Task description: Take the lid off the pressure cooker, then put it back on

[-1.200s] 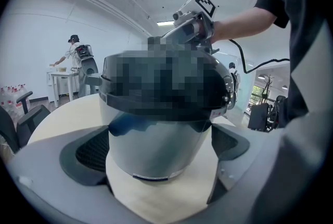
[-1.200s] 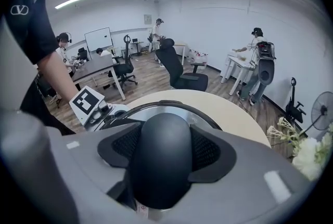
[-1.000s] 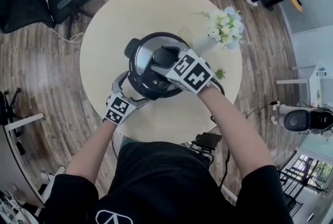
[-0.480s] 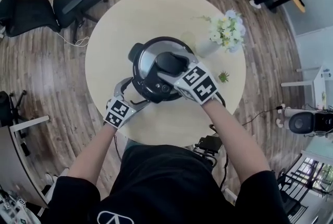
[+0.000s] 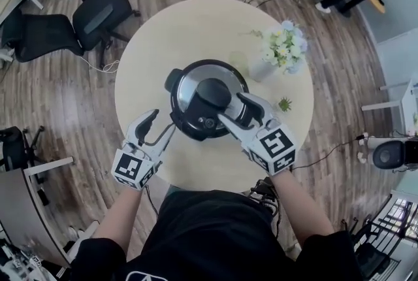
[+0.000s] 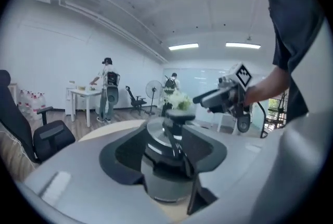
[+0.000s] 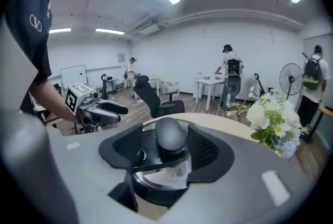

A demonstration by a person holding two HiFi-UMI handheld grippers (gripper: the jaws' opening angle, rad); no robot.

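Sitting near the middle of the round table (image 5: 196, 25), the pressure cooker (image 5: 189, 124) is being shown with its lid (image 5: 194, 87) in place and the black knob (image 5: 214, 93) on top.

The right gripper (image 5: 230, 106) is being held over the near edge of the lid, pointing slightly downward. Its jaws are being kept about halfway apart. In the right gripper view the knob is being framed in the gap between them, with space on either side, and no pad is seen pressing on it.

The left gripper (image 5: 161, 124) is being held just beside the cooker at its near left, above the table's edge and apart from the pot. Its jaws are closing and are being seen at a narrow-to-middling gap. Nothing is being gripped between them. In the left gripper view the cooker is only being seen beyond the jaws, not touched by them.

A bunch of white and yellow flowers (image 5: 284, 44) is standing on the table at the cooker's far right. Two black office chairs (image 5: 98, 5) are standing on the wooden floor (image 5: 59, 97) to the far left, well apart from the table.
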